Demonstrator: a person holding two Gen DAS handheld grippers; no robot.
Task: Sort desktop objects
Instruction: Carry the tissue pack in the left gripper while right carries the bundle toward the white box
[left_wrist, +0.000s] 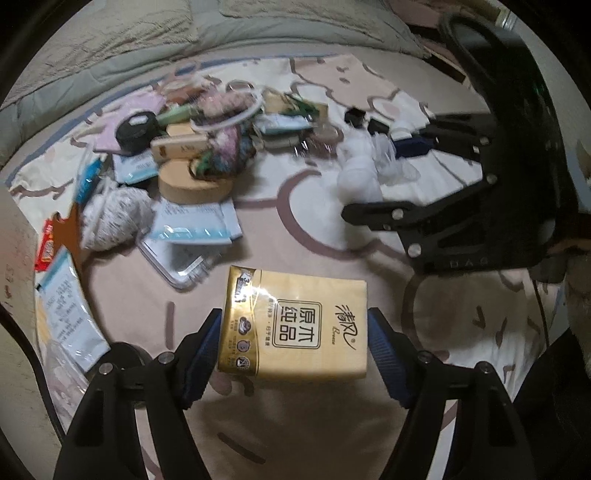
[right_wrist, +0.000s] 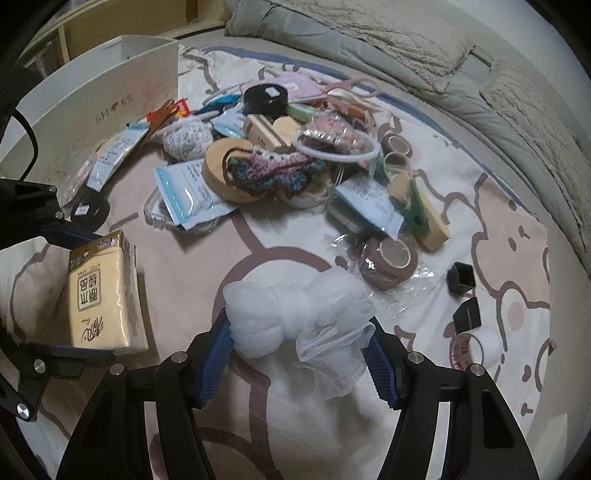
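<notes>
A white box (right_wrist: 110, 85) stands at the far left on the bed sheet (right_wrist: 258, 424), which is printed with cartoon animals.

Near it, the left gripper (left_wrist: 295, 315) has its jaws clenched on a yellow tissue pack (left_wrist: 295, 325). The pack sits squarely between the 2 blue pads, 1 pad against each long side, its printed face up. A shadow shows under its near edge. In the right wrist view the same pack appears at the left, caught between the upper and lower jaw, with a black round tin lid just beyond it.

The far middle of the bed holds a loose pile. It includes pale blue sachets, a cork disc (right_wrist: 221, 166) with a multicoloured crocheted piece (right_wrist: 266, 166) lying on it, a black round tin (right_wrist: 266, 98) at the back and a white ring over a bagged knit item.

Right of centre and nearer, the right gripper (right_wrist: 298, 319) grasps a white mesh pouf (right_wrist: 295, 314). The pouf fills the gap between the jaws. Its left lobe is pressed on the left pad, its frilled edge lies against the right pad, and the rest bulges out past the tips.

Just beyond the pouf to the right, a brown tape roll (right_wrist: 389, 262) lies on clear plastic wrap. Further right lie 2 small black caps (right_wrist: 461, 278) and, nearer, a white tape roll (right_wrist: 476, 347) with red print. A grey-green quilt (right_wrist: 369, 37) runs along the far right edge.
</notes>
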